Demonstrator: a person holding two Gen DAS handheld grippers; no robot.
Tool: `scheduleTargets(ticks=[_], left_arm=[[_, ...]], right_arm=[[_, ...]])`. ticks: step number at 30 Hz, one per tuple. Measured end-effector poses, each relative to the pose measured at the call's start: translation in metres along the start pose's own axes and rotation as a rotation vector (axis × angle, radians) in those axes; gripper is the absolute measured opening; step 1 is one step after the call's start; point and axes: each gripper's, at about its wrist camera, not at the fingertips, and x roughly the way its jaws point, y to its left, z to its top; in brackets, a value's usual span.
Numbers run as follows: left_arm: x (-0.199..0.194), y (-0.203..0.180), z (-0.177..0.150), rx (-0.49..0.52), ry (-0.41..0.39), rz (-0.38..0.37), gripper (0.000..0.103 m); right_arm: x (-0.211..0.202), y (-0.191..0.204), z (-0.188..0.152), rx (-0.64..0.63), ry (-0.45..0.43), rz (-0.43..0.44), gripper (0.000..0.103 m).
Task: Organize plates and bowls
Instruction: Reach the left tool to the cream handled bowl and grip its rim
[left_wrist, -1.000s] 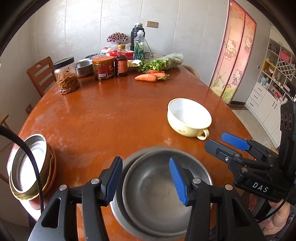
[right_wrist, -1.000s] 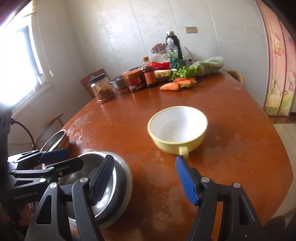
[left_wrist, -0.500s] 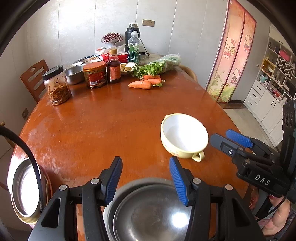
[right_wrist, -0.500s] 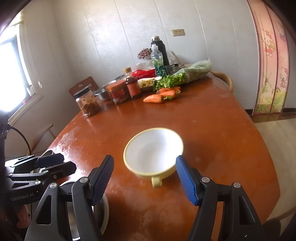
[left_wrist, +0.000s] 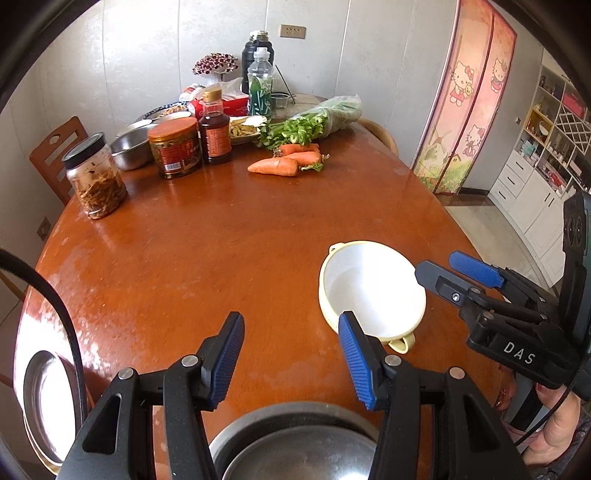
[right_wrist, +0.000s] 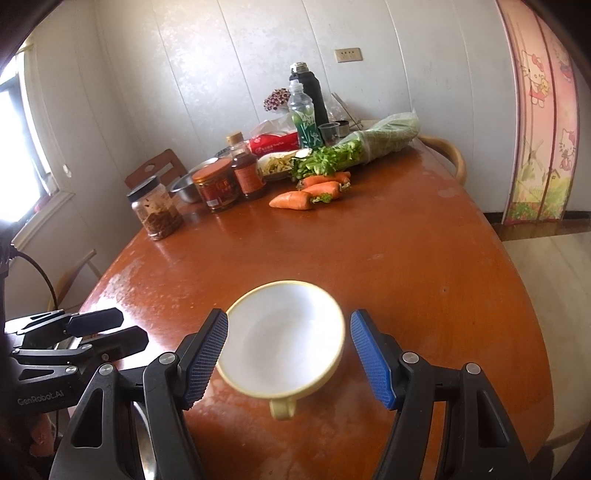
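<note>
A yellow bowl with a white inside and a small handle (right_wrist: 282, 343) (left_wrist: 369, 290) stands on the brown table. My right gripper (right_wrist: 288, 360) is open, its blue pads on either side of the bowl, above it. My left gripper (left_wrist: 291, 363) is open and empty, over a stack of steel bowls (left_wrist: 295, 448) at the table's near edge. Another steel bowl on plates (left_wrist: 44, 402) sits at the near left edge.
At the table's far end stand a glass jar (left_wrist: 96, 177), a red-lidded jar (left_wrist: 175, 147), a sauce bottle (left_wrist: 214, 129), a steel bowl (left_wrist: 131, 147), carrots (left_wrist: 284, 162), bagged greens (left_wrist: 317, 122) and bottles. A chair (left_wrist: 55, 155) stands far left.
Both grippers have pulled back and risen. The steel bowl stack has slid to the bottom of the left view. The right gripper now frames the yellow bowl.
</note>
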Motion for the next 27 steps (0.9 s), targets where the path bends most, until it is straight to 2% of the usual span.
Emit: scheduleTargets(ticks=[13,27], left_arm=[[0.031,-0.015,0.019,0.043,0.066,0.001,0.053],[0.057,-0.021,0.022,0.060,0.124,-0.009,0.053]], right_arm=[[0.031,-0.015,0.014,-0.005,0.064,-0.008,0.071],[0.055,-0.026,0.007,0.027,0.122,0.014,0.071]])
